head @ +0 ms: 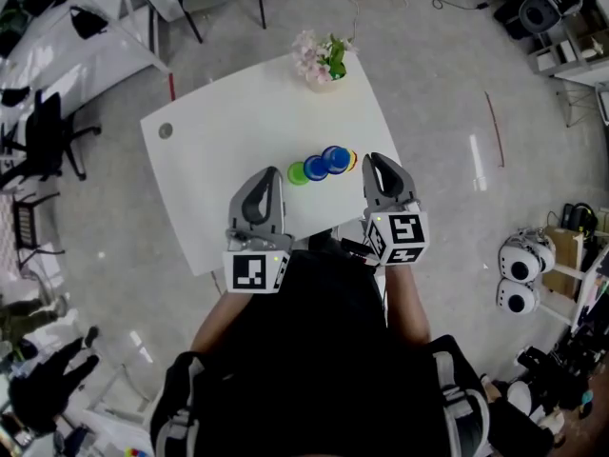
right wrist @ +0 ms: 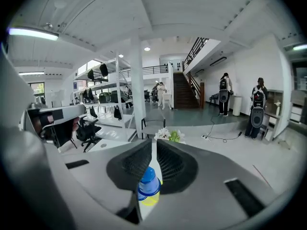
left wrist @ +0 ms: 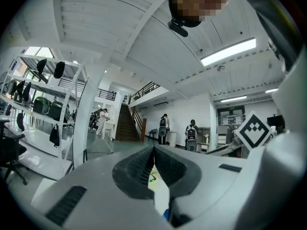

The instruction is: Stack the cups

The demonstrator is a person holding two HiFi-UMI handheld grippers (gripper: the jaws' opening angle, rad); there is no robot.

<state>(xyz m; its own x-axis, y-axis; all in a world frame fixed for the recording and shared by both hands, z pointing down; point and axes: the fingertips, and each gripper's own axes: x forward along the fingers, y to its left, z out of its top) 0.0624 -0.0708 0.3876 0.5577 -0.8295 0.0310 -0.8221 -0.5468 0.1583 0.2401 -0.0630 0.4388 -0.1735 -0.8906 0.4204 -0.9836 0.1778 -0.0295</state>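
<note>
The cups sit in a short row near the middle of the table (head: pixel 238 131), between the tips of the two claws; the green cup (head: pixel 298 173) is at the left end and two blue cups (head: pixel 326 163) follow. The yellow cup (head: pixel 352 161) shows only as a sliver behind the right blue one; whether any are nested cannot be told from above.

The left gripper (left wrist: pixel 154 148) has its jaws pressed together and holds nothing; through the gap below the tips only a bit of green rim and a speck of blue show. The right gripper (right wrist: pixel 153 142) is drawn nearly closed, leaving just a slit, and grips nothing. Below the tips, through the wider gap, a blue cup stands over a yellow rim, with the jaws covering its sides; the flowers (right wrist: pixel 169 135) peek over the tips.

The person's dark torso and both claws hide the table's near edge in the head view; the only legible print is the black-and-white square pattern on each marker cube (head: pixel 259 271).
</note>
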